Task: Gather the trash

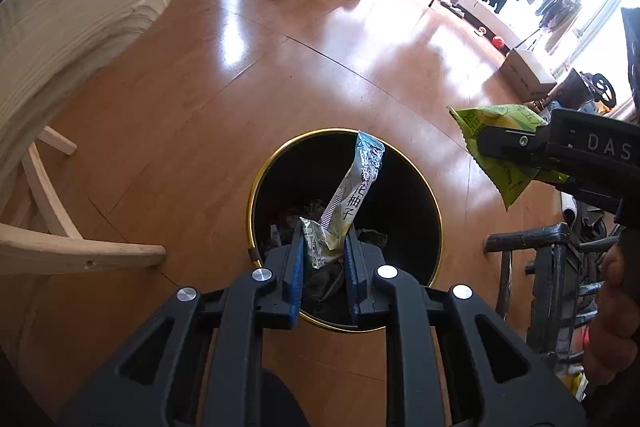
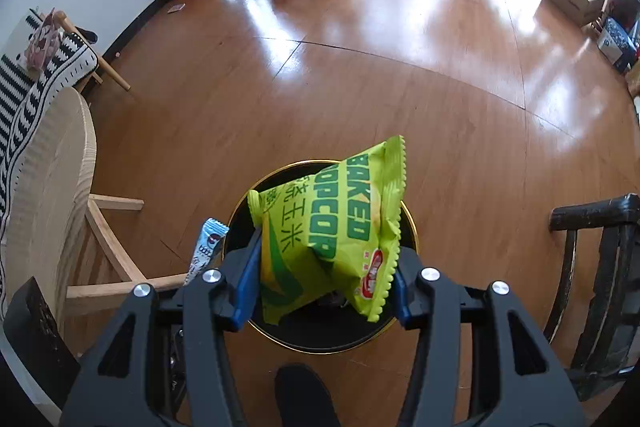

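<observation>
Here: left gripper [image 1: 323, 247] clamped on silver wrapper [image 1: 352, 191], frame centre, above black bin [image 1: 434, 227]; right gripper [image 2: 324, 267] clamped on green popcorn bag [image 2: 332, 227], lower centre.

The left claw [image 1: 323, 247] is a matte black plastic frame with open triangular cut-outs, round silver screw heads on its linkage arms and blue pads lining the inner faces of its two fingers. The right claw [image 2: 323, 267] has the same build: black arms, silver screws, blue finger pads. Seen from the left wrist, its black body carries pale letters reading "DAS", and a bare-skinned hand [image 1: 612, 311] grips its handle.
</observation>
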The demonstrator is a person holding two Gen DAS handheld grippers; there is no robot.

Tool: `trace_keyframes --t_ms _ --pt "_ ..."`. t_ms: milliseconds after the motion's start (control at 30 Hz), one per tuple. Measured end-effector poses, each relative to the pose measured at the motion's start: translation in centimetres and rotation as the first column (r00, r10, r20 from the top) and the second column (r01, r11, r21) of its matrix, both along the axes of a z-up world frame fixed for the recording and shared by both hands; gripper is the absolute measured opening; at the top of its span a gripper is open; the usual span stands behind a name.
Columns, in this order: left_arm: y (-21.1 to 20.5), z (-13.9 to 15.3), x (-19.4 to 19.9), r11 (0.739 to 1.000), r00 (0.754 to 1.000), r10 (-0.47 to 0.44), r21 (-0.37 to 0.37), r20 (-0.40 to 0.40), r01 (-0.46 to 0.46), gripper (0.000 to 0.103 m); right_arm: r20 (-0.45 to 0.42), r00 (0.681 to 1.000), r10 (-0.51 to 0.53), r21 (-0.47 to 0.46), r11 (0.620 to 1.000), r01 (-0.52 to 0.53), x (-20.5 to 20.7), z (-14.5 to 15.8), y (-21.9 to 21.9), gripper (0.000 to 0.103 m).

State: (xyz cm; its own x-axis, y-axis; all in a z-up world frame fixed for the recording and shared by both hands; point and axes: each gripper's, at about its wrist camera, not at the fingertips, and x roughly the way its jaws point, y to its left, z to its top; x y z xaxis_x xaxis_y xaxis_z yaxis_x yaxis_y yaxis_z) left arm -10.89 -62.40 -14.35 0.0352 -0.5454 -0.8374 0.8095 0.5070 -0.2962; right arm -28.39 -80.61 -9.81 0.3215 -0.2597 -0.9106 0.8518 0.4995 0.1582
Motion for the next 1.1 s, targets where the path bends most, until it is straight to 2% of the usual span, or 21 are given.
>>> trace_keyframes --t_ms 167,200,233,267,367,533,700,833,867,900,933,967,1000,1033,1100 --pt "-0.6 -0.2 -0.3 1.000 1.000 -0.018 0.003 0.004 0.018 0.019 -0.005 1.000 -0.014 0.002 1.000 0.014 0.0 -0.1 -0.2 0.056" --pt "-0.7 -0.3 -0.4 1.000 1.000 -0.016 0.005 0.003 0.016 0.023 -0.004 1.000 -0.020 0.000 1.000 0.020 -0.1 -0.1 -0.3 0.065" --pt "-0.8 -0.3 -0.4 1.000 1.000 -0.015 0.010 0.001 0.015 0.037 0.001 1.000 -0.029 -0.003 1.000 0.029 -0.2 0.0 -0.4 0.072" --pt "-0.8 -0.3 -0.4 1.000 1.000 -0.014 0.009 0.001 0.014 0.053 0.010 0.999 -0.036 -0.004 0.999 0.036 -0.3 0.1 -0.4 0.073" --pt "-0.9 0.0 -0.6 1.000 1.000 -0.006 -0.010 0.022 0.006 0.070 0.023 0.999 -0.046 0.005 0.999 0.046 -0.5 0.1 -0.4 0.074" --pt "-0.9 0.4 -0.6 1.000 1.000 -0.002 -0.014 0.027 0.002 0.078 0.031 0.998 -0.046 -0.007 0.999 0.047 -0.1 0.7 0.0 0.076" --pt "1.0 2.1 0.6 1.000 1.000 -0.002 -0.009 0.022 0.003 0.088 0.084 0.996 -0.033 -0.033 0.999 0.036 1.5 2.7 1.8 0.081" --pt "6.0 5.6 3.6 0.999 0.992 0.052 -0.007 0.113 -0.052 0.092 0.142 0.988 0.061 -0.104 0.993 -0.046 4.7 5.8 5.4 0.085" --pt "7.8 6.6 4.7 0.997 0.988 0.073 -0.010 0.136 -0.073 0.088 0.149 0.985 0.092 -0.124 0.990 -0.074 5.6 6.5 6.4 0.086" --pt "10.0 7.8 5.9 0.998 0.996 0.034 -0.053 0.087 -0.029 0.089 0.159 0.979 0.129 -0.147 0.983 -0.106 6.6 7.3 7.8 0.086" --pt "11.7 8.8 6.6 0.998 0.995 0.041 -0.054 0.090 -0.037 0.092 0.171 0.971 0.168 -0.171 0.975 -0.139 7.8 8.1 9.4 0.087" --pt "14.0 9.9 7.4 0.995 0.984 0.095 -0.034 0.151 -0.091 0.093 0.179 0.962 0.208 -0.191 0.966 -0.174 9.0 8.8 10.9 0.087" --pt "16.9 11.5 8.2 0.983 0.956 0.183 -0.019 0.230 -0.184 0.094 0.179 0.951 0.254 -0.206 0.954 -0.216 10.3 9.4 12.6 0.087" --pt "19.5 12.8 8.9 0.971 0.938 0.236 -0.031 0.255 -0.236 0.096 0.177 0.942 0.284 -0.215 0.945 -0.244 11.2 9.8 13.8 0.087" --pt "25.4 15.5 10.4 0.959 0.929 0.285 -0.083 0.236 -0.273 0.096 0.186 0.913 0.362 -0.249 0.917 -0.313 13.6 11.2 17.6 0.087"
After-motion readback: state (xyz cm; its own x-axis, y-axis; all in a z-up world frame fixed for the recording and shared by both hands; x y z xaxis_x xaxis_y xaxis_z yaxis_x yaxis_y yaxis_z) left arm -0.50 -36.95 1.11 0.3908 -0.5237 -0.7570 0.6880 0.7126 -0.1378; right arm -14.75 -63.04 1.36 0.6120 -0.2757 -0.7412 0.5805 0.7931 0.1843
